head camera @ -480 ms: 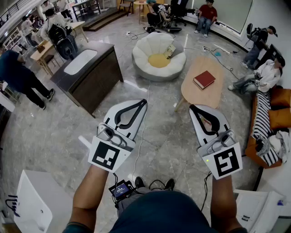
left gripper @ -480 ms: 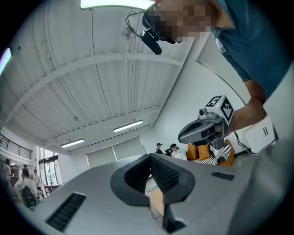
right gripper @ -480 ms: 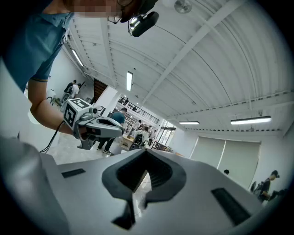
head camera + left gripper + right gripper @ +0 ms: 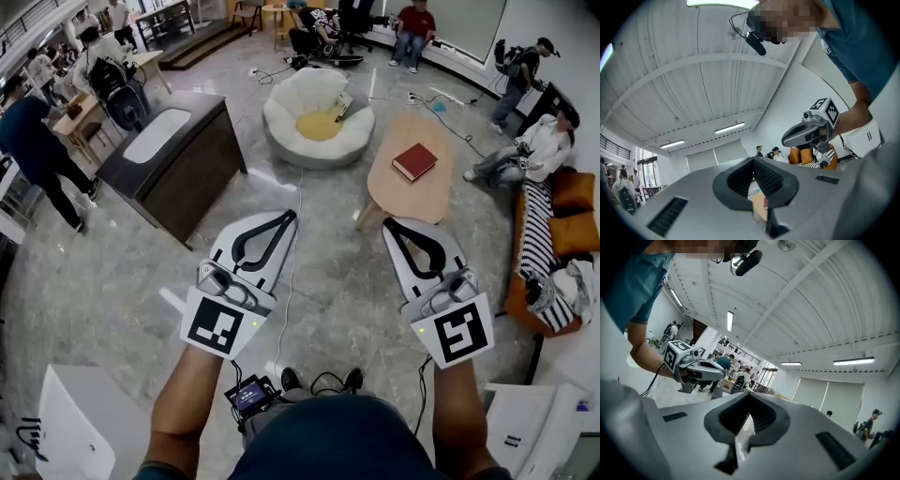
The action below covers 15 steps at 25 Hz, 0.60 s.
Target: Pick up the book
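One dark red, rectangular hardcover book (image 4: 415, 161) lies closed and flat on the light wooden oval table (image 4: 412, 202). The left tongs (image 4: 289, 216) and right tongs (image 4: 389, 225) are clenched on nothing, over the grey stone floor (image 4: 328, 272), well apart from the book.

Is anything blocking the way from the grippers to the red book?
Nothing visible does. The book lies alone on the wooden table. Only open floor lies between it and the left gripper and right gripper, both shut and empty.
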{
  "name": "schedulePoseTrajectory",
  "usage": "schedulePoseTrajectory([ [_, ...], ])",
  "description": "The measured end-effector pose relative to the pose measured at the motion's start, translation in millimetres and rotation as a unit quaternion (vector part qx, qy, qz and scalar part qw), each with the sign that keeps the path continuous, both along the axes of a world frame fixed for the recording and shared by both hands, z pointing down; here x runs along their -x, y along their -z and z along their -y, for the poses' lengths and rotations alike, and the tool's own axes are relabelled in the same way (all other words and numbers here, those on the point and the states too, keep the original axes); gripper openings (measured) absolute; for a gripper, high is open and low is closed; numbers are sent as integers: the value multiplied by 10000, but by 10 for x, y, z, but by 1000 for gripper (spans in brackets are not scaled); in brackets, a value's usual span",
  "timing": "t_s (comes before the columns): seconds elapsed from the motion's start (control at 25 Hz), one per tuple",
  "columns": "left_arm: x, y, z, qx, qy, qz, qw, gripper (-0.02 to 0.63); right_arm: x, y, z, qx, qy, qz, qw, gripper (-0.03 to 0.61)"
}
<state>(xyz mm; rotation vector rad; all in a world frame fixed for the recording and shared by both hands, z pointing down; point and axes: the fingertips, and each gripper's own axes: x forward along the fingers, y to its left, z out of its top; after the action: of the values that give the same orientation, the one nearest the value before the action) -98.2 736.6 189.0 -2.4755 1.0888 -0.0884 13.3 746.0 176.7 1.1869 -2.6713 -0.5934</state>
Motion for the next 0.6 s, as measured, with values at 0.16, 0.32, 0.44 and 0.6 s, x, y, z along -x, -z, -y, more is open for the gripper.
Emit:
schedulePoseTrajectory([
  [0.16, 64, 21, 45, 72, -21, -117, 9999, 5, 66, 32, 33, -18, -31, 93, 10000, 12],
  [0.32, 111, -77, 102, -14, -37, 42, 10000, 4, 164, -16, 70, -169, -26, 141, 9998, 14],
  [0.44, 235, -145, 141, -94, -30, 172, 9998, 4, 331, -54, 105, -389, -27, 93, 9992, 14],
  [0.6, 427, -175, 139, -106, -30, 97, 9999, 4, 497, -105, 131, -454, -177, 123, 9987, 12],
])
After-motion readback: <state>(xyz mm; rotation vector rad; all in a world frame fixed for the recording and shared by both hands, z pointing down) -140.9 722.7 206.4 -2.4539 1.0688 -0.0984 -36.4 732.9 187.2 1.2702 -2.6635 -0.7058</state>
